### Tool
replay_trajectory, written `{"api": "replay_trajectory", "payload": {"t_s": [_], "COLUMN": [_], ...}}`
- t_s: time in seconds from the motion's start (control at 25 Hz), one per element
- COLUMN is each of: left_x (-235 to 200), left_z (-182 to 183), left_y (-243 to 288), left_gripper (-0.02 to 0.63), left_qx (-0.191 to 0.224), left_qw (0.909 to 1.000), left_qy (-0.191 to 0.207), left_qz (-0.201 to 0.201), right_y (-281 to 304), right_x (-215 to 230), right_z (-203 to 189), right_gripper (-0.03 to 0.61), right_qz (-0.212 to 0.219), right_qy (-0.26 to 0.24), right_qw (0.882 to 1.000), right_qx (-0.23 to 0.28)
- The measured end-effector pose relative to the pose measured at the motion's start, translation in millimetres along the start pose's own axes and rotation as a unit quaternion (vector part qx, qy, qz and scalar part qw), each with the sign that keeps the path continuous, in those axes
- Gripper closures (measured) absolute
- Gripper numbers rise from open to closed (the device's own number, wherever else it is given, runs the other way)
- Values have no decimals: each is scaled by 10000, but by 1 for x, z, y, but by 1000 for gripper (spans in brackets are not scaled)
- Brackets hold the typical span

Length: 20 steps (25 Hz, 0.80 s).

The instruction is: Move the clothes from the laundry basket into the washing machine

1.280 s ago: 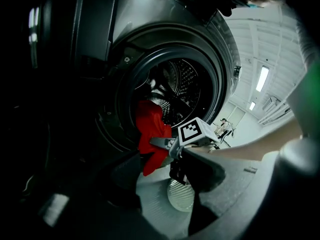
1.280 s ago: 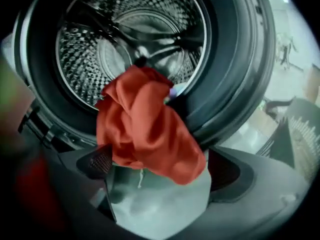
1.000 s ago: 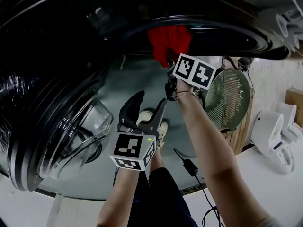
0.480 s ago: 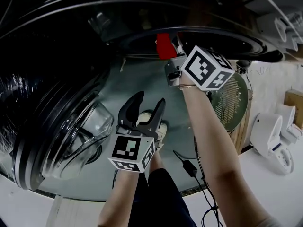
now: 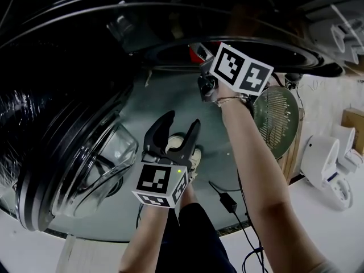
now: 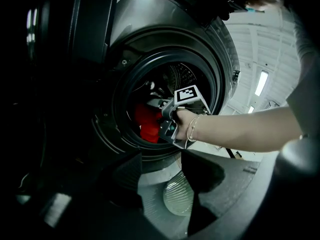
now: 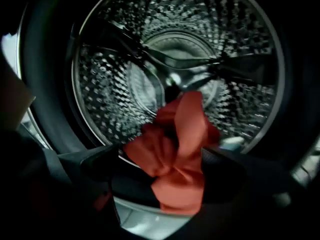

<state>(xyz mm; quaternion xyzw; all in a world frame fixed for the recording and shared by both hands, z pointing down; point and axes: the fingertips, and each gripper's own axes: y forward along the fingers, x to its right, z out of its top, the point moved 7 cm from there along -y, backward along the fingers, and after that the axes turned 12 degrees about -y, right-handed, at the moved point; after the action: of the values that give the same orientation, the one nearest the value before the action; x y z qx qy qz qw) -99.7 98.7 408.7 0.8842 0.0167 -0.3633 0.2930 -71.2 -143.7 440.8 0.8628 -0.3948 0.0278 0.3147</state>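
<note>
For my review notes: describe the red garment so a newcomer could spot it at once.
Look at the dark front-loading washing machine and its round steel drum. At the drum's mouth is a crumpled red garment, between the jaws of the right gripper, which have just been opening. It is the only red thing there.

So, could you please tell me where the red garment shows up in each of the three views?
Head view: red garment, a small sliver at top centre.
Left gripper view: red garment left of centre, inside the drum.
Right gripper view: red garment low centre, before the drum.
Shared landmark: the washer's door rim.
</note>
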Motion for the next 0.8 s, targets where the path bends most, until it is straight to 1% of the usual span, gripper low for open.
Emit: {"api": "replay_trajectory", "payload": {"t_s": [0.08,0.16,0.24,0.28,0.32,0.4,0.48,0.52,0.6,0.64,0.68,0.72,0.8], "left_x": [-2,-4,-5,-5,-4,-4,-5,-6,-7,-7,-7,-7,-6], "left_z": [0,0,-1,-1,-2,-4,-5,-6,-6,-6,-6,-5,-3], "left_y": [0,1,2,3,3,4,5,6,7,7,7,8,8], "left_gripper": [366,365,365,365,366,365,365,366,366,366,367,367,370], "left_qx": [-12,-32,-37,-35,-40,-68,-94,-102,-119,-127,-128,-120,-96], "left_qw": [10000,10000,10000,10000,10000,9999,9999,9999,9998,9998,9998,9998,9999], "left_qy": [-3,-22,-43,-47,-50,-67,-75,-70,-55,-51,-46,-39,-30], "left_qz": [-3,-9,-18,-27,-41,-73,-87,-93,-117,-130,-138,-140,-140], "right_y": [-7,-11,-8,-5,-1,6,15,19,25,26,27,27,26], "right_x": [8,11,8,7,8,11,15,17,20,22,23,24,24], "right_z": [-18,-41,-62,-69,-73,-76,-76,-76,-74,-71,-67,-62,-45], "right_gripper": [52,54,68,90,143,250,260,275,322,366,421,453,468], "right_qz": [-283,-442,-528,-593,-677,-810,-825,-806,-715,-662,-624,-593,-541], "right_qy": [92,130,-40,-174,-273,-313,-338,-384,-440,-441,-444,-452,-486], "right_qw": [9994,9980,9957,9940,9924,9901,9883,9872,9852,9848,9850,9864,9916], "right_qx": [-181,-428,-759,-900,-995,-1102,-1234,-1323,-1493,-1543,-1543,-1464,-1069]}}
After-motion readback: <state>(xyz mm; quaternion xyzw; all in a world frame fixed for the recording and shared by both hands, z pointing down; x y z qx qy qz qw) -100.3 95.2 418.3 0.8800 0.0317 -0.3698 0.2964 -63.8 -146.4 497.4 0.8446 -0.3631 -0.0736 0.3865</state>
